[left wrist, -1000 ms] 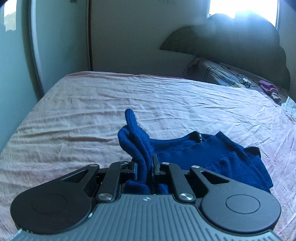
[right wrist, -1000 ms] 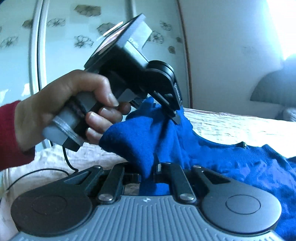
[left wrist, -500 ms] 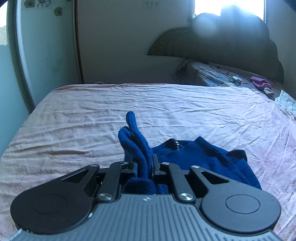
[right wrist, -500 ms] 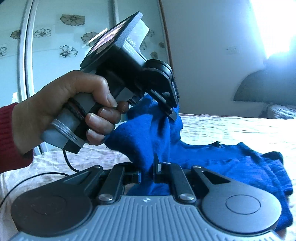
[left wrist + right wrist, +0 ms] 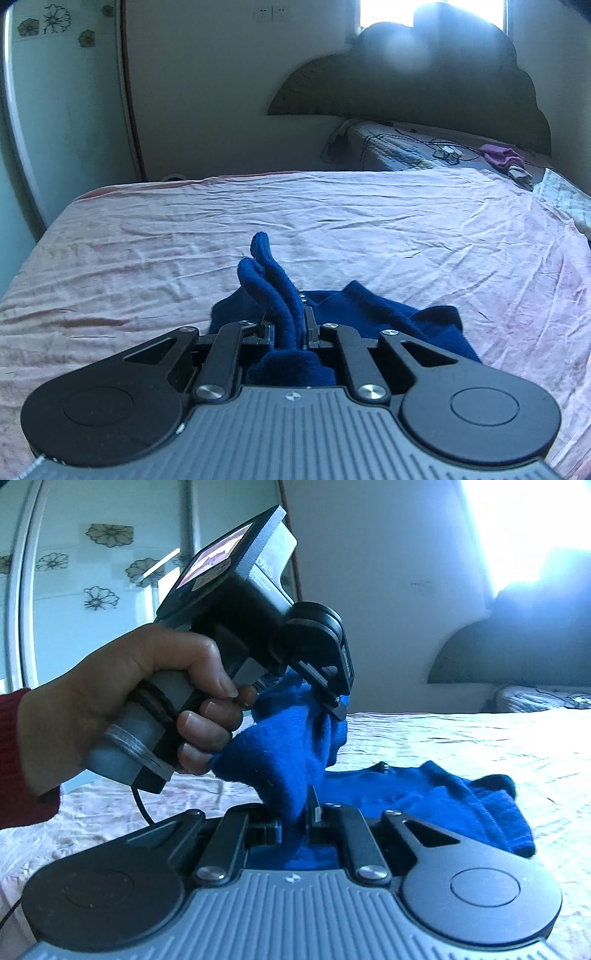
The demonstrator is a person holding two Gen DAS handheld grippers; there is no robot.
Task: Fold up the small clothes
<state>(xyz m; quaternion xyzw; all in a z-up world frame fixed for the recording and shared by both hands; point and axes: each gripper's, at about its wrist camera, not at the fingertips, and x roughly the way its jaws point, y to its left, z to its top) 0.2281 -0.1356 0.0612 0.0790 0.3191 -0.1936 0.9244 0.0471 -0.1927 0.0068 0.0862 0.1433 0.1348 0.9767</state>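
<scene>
A small dark blue knitted garment (image 5: 373, 314) lies bunched on the pink bed sheet (image 5: 332, 221). My left gripper (image 5: 289, 328) is shut on a fold of the garment, which sticks up between the jaws. My right gripper (image 5: 297, 819) is shut on another fold of the same garment (image 5: 443, 801). In the right wrist view the left gripper (image 5: 338, 710), held in a hand, pinches the cloth just above and behind my right jaws. The rest of the garment trails to the right on the bed.
The wrinkled pink bed (image 5: 480, 738) spreads all around the garment. A dark headboard (image 5: 424, 81) and a side surface with glasses, cables and a purple cloth (image 5: 500, 155) stand at the far right. A flowered wardrobe door (image 5: 92, 590) is on the left.
Both grippers have kept their hold and pulled the garment back toward the near side of the bed. It now lies more bunched and closer to the grippers.
</scene>
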